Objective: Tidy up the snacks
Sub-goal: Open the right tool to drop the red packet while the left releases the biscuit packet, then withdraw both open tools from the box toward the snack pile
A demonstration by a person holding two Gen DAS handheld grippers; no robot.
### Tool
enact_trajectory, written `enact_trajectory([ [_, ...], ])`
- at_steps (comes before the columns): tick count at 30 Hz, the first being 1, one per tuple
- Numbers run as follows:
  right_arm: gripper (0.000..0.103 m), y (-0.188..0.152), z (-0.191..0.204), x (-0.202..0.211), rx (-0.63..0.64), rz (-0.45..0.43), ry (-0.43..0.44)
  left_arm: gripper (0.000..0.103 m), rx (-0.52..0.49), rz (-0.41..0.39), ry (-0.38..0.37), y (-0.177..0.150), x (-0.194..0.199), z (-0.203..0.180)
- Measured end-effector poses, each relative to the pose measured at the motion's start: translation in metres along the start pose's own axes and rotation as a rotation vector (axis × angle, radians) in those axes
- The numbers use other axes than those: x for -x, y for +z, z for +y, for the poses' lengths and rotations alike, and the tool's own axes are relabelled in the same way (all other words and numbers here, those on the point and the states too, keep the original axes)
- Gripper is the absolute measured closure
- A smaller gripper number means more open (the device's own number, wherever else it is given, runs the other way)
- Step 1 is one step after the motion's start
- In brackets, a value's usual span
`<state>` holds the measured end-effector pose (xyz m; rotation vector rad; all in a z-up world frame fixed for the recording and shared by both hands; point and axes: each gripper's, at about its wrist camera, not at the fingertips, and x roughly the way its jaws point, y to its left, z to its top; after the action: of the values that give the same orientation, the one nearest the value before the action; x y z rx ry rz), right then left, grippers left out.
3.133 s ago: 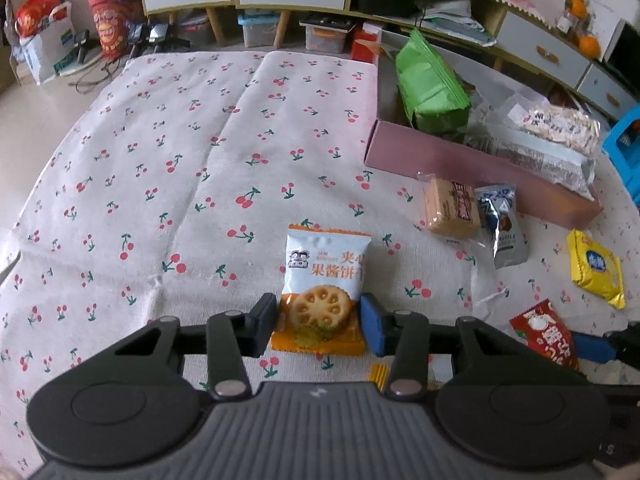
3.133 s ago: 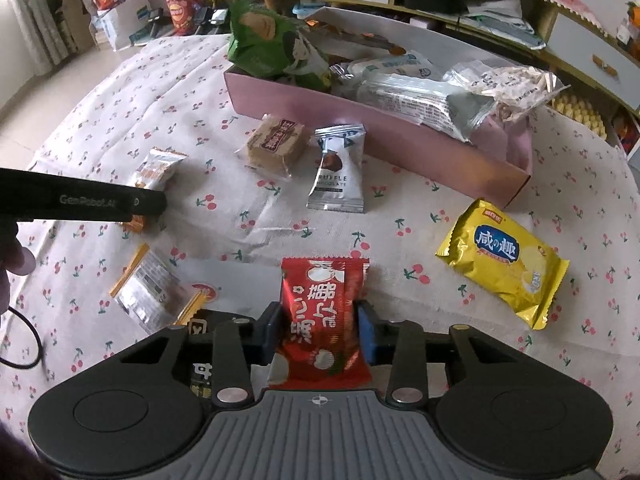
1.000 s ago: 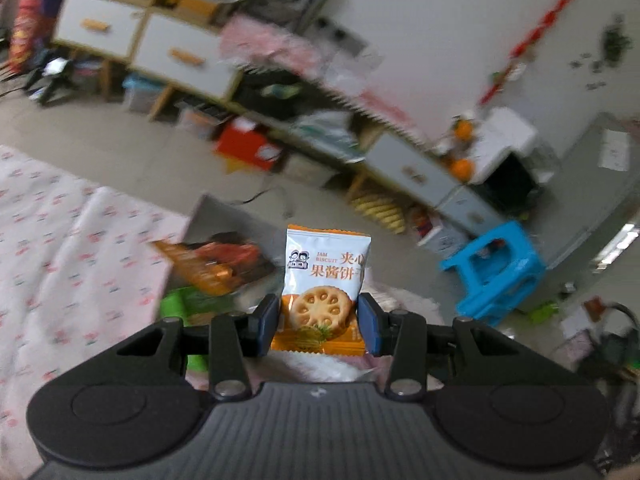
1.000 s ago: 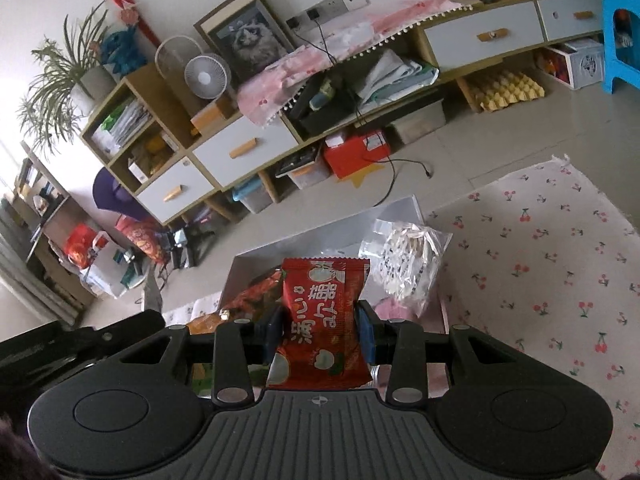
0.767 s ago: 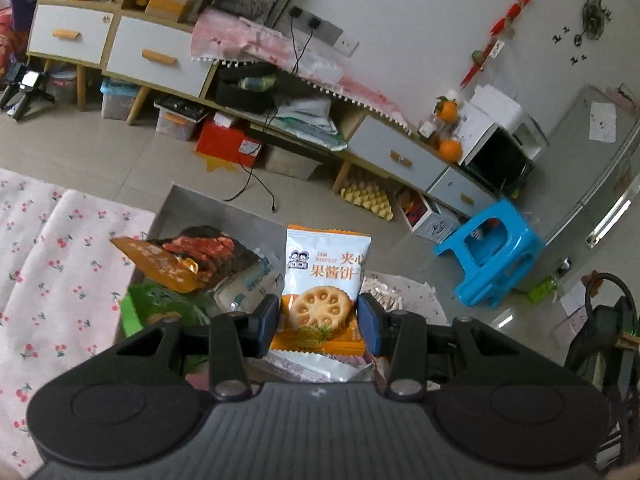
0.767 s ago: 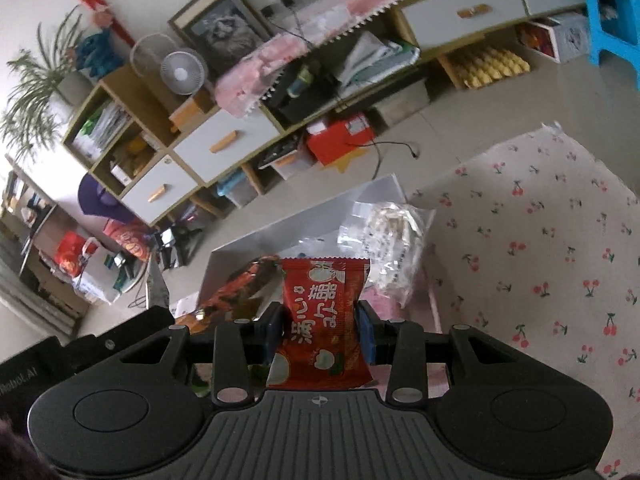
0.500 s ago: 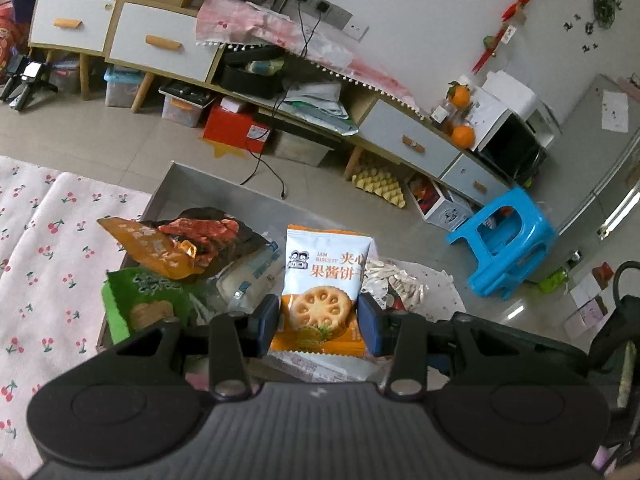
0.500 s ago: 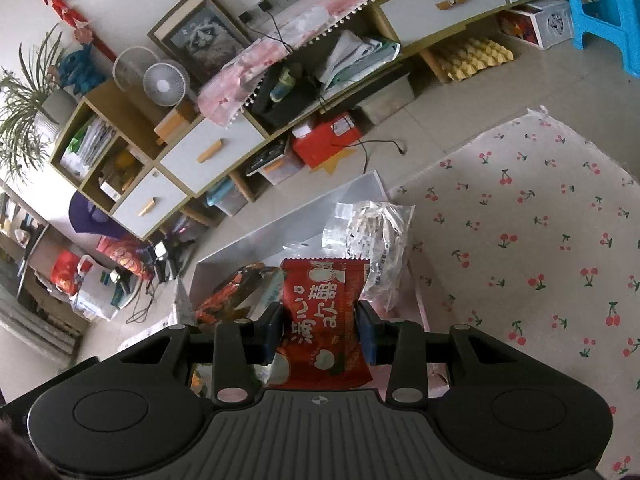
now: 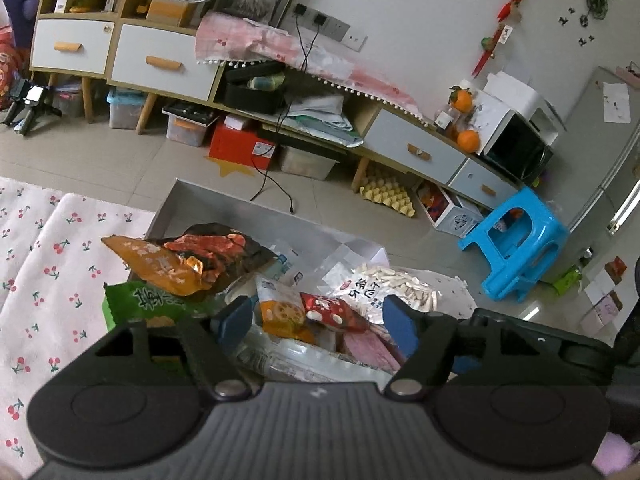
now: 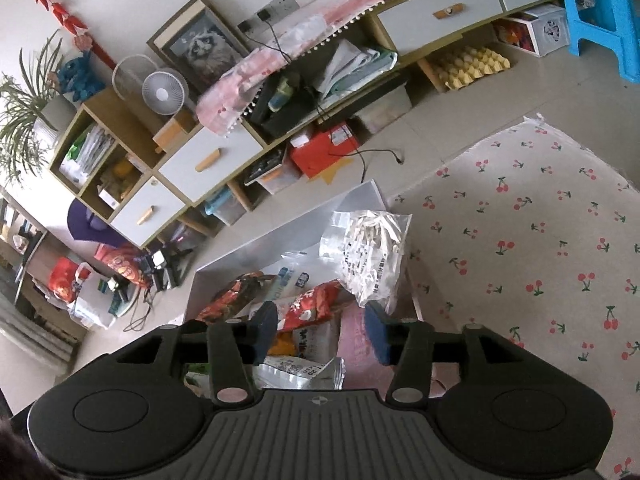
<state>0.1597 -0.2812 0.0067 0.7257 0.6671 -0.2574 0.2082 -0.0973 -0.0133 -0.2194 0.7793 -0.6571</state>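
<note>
The left gripper (image 9: 318, 322) was opening wide, free of the biscuit packet (image 9: 280, 309) below. The right gripper (image 10: 322, 330) was opening too, clear of the red snack packet (image 10: 310, 306).

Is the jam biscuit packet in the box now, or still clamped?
In the box. The jam biscuit packet lies on the snack pile, clear of the left gripper, whose jaws are opening.

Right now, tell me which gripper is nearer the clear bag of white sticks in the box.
Right, as best I can judge. The right gripper hangs with its right-hand pad just under the clear bag of white sticks; the left gripper sits farther back, opening jaws over smaller packets.
</note>
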Motion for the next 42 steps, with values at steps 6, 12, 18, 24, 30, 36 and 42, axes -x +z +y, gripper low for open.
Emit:
enact_trajectory([
  [6, 0.049, 0.000, 0.001, 0.008, 0.021, -0.008, -0.012, 0.020, -0.011, 0.001, 0.033, 0.000, 0.011, -0.001],
  [12, 0.039, -0.002, 0.005, 0.026, 0.053, -0.030, -0.030, 0.009, -0.016, -0.012, 0.070, 0.002, 0.034, -0.004],
  [18, 0.026, -0.012, 0.015, 0.051, 0.122, -0.032, -0.061, 0.003, -0.074, -0.018, 0.127, -0.004, 0.057, -0.011],
  [24, 0.019, -0.023, 0.027, 0.077, 0.197, -0.031, -0.105, 0.001, -0.131, 0.003, 0.176, -0.021, 0.080, -0.014],
  [30, 0.016, -0.040, 0.037, 0.097, 0.276, 0.000, -0.117, 0.000, -0.163, 0.040, 0.215, -0.036, 0.097, -0.013],
  [36, 0.013, -0.063, 0.041, 0.113, 0.367, 0.018, -0.097, 0.000, -0.178, 0.069, 0.221, -0.052, 0.113, -0.006],
  [42, 0.013, -0.092, 0.038, 0.117, 0.443, -0.011, -0.081, 0.000, -0.169, 0.088, 0.226, -0.071, 0.115, 0.010],
])
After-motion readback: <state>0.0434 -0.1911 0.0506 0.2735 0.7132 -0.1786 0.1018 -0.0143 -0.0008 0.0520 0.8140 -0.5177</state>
